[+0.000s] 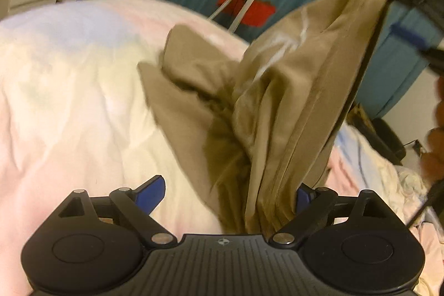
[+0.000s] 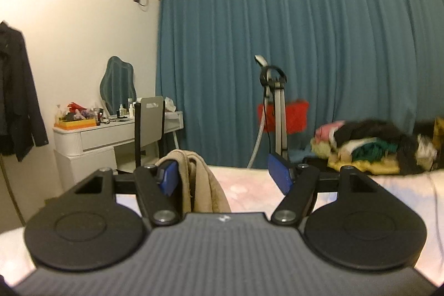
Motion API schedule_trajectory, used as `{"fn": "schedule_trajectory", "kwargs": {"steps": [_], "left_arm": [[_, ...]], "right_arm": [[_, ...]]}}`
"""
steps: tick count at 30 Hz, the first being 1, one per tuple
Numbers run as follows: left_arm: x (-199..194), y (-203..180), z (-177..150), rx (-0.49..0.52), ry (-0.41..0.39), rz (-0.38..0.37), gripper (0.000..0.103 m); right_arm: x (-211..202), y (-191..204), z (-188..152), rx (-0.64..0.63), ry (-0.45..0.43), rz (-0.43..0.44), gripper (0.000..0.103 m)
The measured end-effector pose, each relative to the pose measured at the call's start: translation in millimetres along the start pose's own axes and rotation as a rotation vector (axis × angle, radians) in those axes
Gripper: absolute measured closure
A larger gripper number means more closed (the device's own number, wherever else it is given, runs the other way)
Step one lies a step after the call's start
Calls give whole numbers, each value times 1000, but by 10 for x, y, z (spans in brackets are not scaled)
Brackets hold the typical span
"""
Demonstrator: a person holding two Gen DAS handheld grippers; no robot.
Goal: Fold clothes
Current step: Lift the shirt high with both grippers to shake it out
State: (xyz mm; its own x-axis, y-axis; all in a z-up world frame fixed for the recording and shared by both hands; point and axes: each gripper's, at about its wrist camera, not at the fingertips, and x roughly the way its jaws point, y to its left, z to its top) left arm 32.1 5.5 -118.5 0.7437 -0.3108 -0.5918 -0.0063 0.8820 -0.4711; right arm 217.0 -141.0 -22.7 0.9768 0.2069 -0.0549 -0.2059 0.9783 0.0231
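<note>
We see the left claw with its blue pads spread wide; tan garment bunches between them, pressed against the right pad only, the left pad bare, so it is not pinched. The cloth is a matte woven khaki, creased in long vertical pleats, rising in a peak to the upper right where the other claw's black tip meets its corner; whether that tip clamps it we cannot tell in this view. A second flap sags left onto the bed, whose cover is soft, rumpled, pale pink and white. In the right wrist view the right claw is also spread, a beige fold draped against its left pad, the right pad free. Beyond, pleated teal curtain, a metal stand, a heap of mixed clothes on the bed, a white dresser.
</note>
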Motion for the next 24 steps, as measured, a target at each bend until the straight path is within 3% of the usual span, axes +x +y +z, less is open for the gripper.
{"fn": "schedule_trajectory", "kwargs": {"steps": [3,6,9,13,15,20,24], "left_arm": [[113,2,-152,-9,95,42,10],[33,4,-128,-28,76,75,14],[-222,131,-41,-99,-43,112,11],[-742,255,140,-135,-319,155,7],[-997,240,276,-147,-419,171,7],[-1691,73,769,-150,-618,116,8],[-2442,-347,1072,-83,-789,58,7]], "right_arm": [[-160,107,-3,-55,-56,-96,35],[-359,137,-5,-98,-100,-155,35],[-591,94,58,-117,-151,-239,35],[-933,30,216,-65,-195,-305,33],[-1078,78,306,-77,-205,-319,33],[-1448,110,755,-64,-234,-297,33],[-1821,79,1267,-17,-275,-266,33]]}}
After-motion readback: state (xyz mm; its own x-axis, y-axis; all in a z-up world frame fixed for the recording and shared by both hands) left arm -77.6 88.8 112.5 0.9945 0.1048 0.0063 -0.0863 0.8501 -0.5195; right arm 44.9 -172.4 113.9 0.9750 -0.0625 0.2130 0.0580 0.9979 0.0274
